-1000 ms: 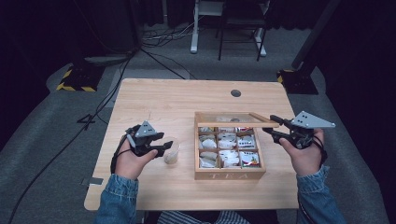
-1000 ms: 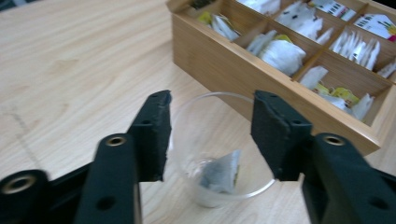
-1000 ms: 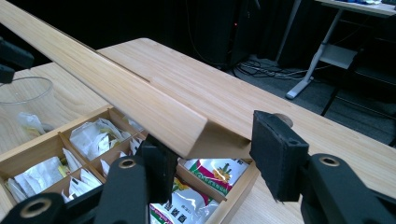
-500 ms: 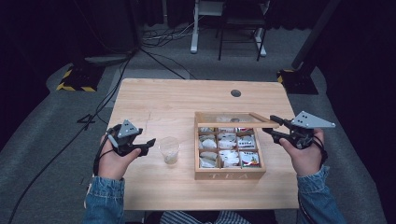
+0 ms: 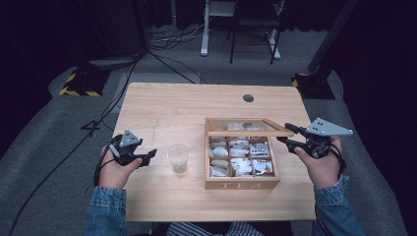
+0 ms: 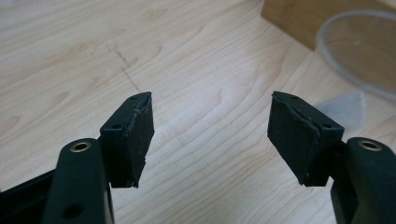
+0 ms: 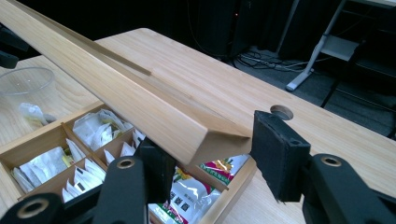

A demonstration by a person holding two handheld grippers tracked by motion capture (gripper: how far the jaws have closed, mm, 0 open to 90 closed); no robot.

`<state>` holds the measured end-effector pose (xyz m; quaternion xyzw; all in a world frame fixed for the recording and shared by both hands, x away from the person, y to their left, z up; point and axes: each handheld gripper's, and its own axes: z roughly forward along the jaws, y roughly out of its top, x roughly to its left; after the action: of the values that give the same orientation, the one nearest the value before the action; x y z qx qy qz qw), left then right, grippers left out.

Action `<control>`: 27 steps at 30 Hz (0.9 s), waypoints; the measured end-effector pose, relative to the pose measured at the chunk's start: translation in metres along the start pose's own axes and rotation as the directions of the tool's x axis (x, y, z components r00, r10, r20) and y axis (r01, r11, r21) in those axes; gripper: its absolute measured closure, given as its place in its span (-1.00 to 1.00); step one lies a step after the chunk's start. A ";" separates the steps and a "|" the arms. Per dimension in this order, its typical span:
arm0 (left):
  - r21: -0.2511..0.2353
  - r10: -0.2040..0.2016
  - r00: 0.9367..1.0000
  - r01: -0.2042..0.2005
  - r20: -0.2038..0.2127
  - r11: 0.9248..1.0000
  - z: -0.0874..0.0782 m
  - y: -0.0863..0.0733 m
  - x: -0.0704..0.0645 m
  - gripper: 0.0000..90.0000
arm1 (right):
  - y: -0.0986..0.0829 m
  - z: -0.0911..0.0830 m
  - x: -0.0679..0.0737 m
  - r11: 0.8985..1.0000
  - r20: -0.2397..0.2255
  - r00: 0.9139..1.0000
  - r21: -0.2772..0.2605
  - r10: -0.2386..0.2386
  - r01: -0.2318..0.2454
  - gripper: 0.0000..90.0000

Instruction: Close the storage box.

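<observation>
The right claw (image 5: 289, 134) is clamped on the raised lid (image 5: 248, 127) of the tea box (image 5: 242, 184). The left claw (image 5: 148, 157), jaws apart, hangs empty just beside the plastic cup (image 5: 178, 158) on the surface (image 5: 172, 105).

A wooden tea box (image 5: 242, 183) marked "TEA" on its front wall sits on the table, right of centre, its compartments holding white and coloured tea bags (image 5: 239, 158). Its lid (image 5: 248, 128), a wooden frame with a clear pane, is raised at a tilt over the back row. A clear plastic cup (image 5: 178, 157) stands upright just left of the box, a small white packet inside.
</observation>
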<state>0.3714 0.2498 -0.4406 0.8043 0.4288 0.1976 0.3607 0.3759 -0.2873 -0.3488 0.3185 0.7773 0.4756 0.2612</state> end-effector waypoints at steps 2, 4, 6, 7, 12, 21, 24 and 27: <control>0.012 0.001 1.000 -0.001 -0.011 1.000 0.004 -0.003 0.000 -0.28 | 0.000 -0.001 0.001 1.000 0.002 1.000 0.013 0.000 0.000 0.13; 0.030 0.010 1.000 -0.010 -0.015 1.000 0.007 -0.005 0.000 -0.28 | 0.001 -0.001 0.002 1.000 0.005 1.000 0.027 -0.005 0.005 0.13; 0.043 0.009 1.000 -0.009 -0.011 0.999 0.010 -0.007 0.000 -0.28 | 0.001 -0.002 0.002 0.999 0.002 1.000 0.036 -0.001 0.000 0.13; 0.050 0.019 1.000 -0.018 -0.011 0.999 0.012 -0.008 0.000 -0.28 | 0.001 -0.002 0.002 0.999 0.000 1.000 0.039 0.002 -0.002 0.13; 0.072 0.010 1.000 -0.010 -0.001 0.997 0.020 -0.014 -0.003 -0.28 | -0.002 -0.004 0.005 0.998 0.000 1.000 0.067 0.000 0.000 0.13; 0.110 0.016 0.999 -0.012 -0.030 0.994 0.029 -0.020 -0.006 -0.32 | -0.007 -0.006 0.010 0.993 -0.016 1.000 0.116 0.001 0.000 0.13; 0.124 0.027 0.999 -0.022 -0.042 0.992 0.031 -0.021 -0.006 -0.33 | -0.009 -0.007 0.011 0.991 -0.019 1.000 0.133 -0.001 0.004 0.12; 0.133 0.029 0.998 -0.023 -0.048 0.991 0.032 -0.022 -0.005 -0.33 | -0.012 -0.008 0.012 0.989 -0.027 1.000 0.149 0.002 0.002 0.10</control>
<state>0.3763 0.2404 -0.4779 0.8268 0.4392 0.1935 0.2933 0.3591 -0.2868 -0.3578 0.3308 0.8140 0.4206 0.2261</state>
